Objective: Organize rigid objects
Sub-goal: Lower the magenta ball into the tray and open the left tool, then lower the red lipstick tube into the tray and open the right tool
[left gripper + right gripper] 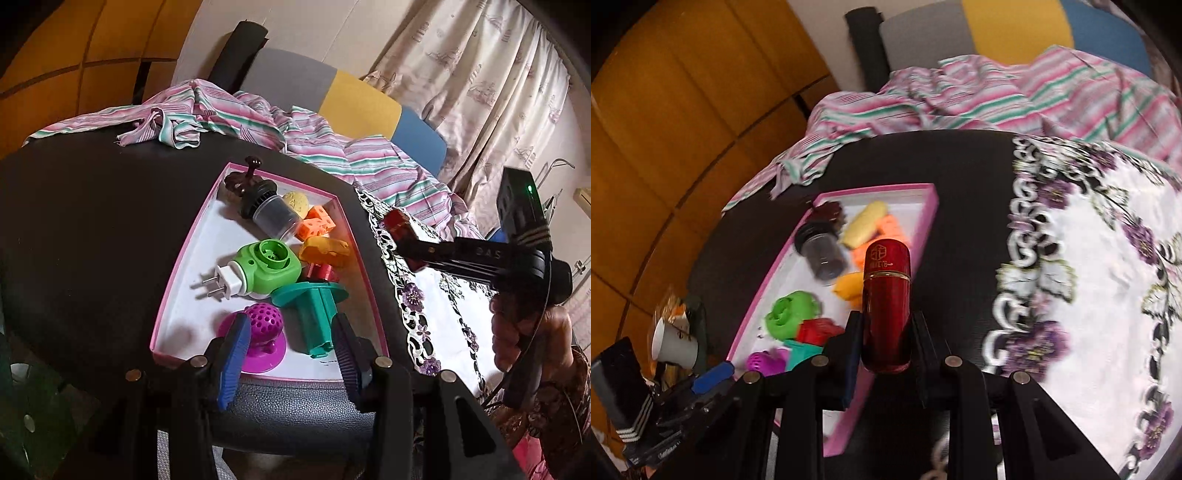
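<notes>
A pink-rimmed white tray (173,280) on the dark table holds several rigid things: a green plug-in device (266,267), a teal spool (314,310), a purple perforated ball on a base (264,332), a dark jar (269,214), orange blocks (317,221). My left gripper (291,347) is open and empty, over the tray's near edge. My right gripper (886,328) is shut on a red cylindrical bottle (886,299), held above the tray's right rim (925,218). The bottle (400,225) also shows in the left wrist view.
A striped cloth (258,122) lies at the table's far side. A floral lace cloth (1089,277) covers the table's right part. A paper cup (674,341) lies at the left. A chair back (332,88) stands behind.
</notes>
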### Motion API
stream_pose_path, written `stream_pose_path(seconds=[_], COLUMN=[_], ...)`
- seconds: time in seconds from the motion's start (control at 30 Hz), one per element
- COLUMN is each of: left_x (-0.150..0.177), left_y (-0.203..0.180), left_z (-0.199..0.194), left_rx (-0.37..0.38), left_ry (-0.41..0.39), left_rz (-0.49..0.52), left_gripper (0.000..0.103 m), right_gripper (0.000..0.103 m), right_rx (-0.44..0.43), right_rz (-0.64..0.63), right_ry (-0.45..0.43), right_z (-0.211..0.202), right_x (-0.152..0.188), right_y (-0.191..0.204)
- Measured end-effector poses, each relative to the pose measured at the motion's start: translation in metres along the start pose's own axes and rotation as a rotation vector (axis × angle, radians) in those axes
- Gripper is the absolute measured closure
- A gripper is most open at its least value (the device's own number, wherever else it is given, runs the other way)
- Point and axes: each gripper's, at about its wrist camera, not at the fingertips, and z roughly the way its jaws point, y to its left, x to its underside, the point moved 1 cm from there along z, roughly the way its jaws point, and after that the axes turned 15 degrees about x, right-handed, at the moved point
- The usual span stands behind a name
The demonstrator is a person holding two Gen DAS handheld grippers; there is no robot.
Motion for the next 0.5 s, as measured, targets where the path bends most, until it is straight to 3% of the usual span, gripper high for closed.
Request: stream_pose_path(seconds=[0.5], left_x=[-0.002], left_y=[0.017], left_z=[-0.017], left_rx=[-0.056], left_ry=[-0.020], left_rz=[-0.036], left_gripper=[0.050], right_gripper=[0.077], right_rx=[0.001], right_rz=[-0.177], right_ry=[-0.013], right_z=[0.010], right_x=[-0.003], right_y=[0.094])
